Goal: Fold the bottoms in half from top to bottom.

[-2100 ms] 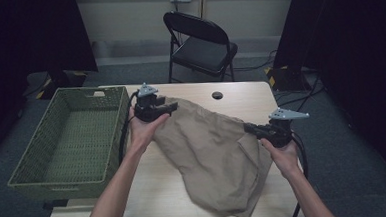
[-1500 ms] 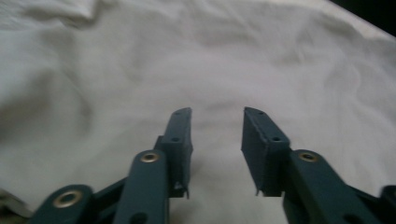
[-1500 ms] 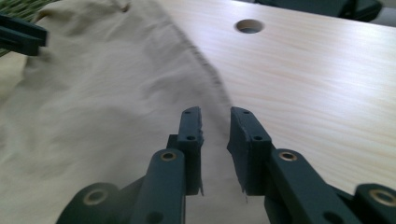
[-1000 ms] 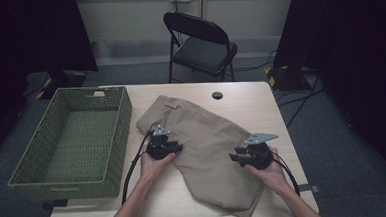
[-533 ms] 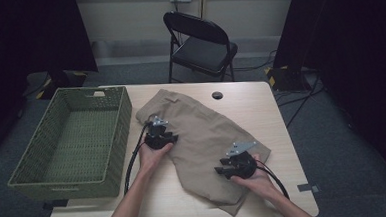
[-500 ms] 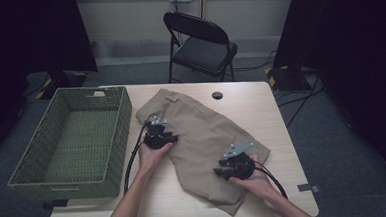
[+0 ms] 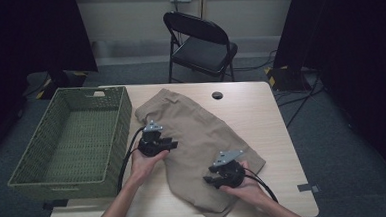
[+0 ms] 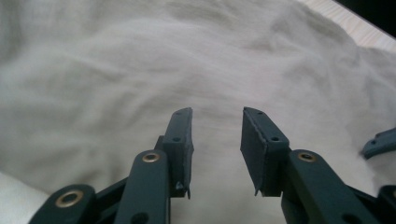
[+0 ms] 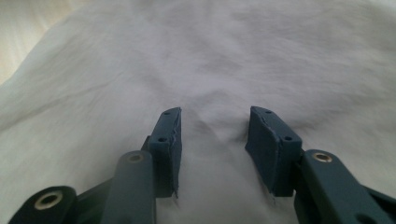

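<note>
Right gripper (image 7: 210,176) gapes over rumpled khaki cloth (image 7: 197,133).

High view: looked forward and down from above the table (image 7: 261,110), far off.
Both tongs views: rode close, facing the tan cloth (image 8: 140,60).
Shared: that cloth.
</note>
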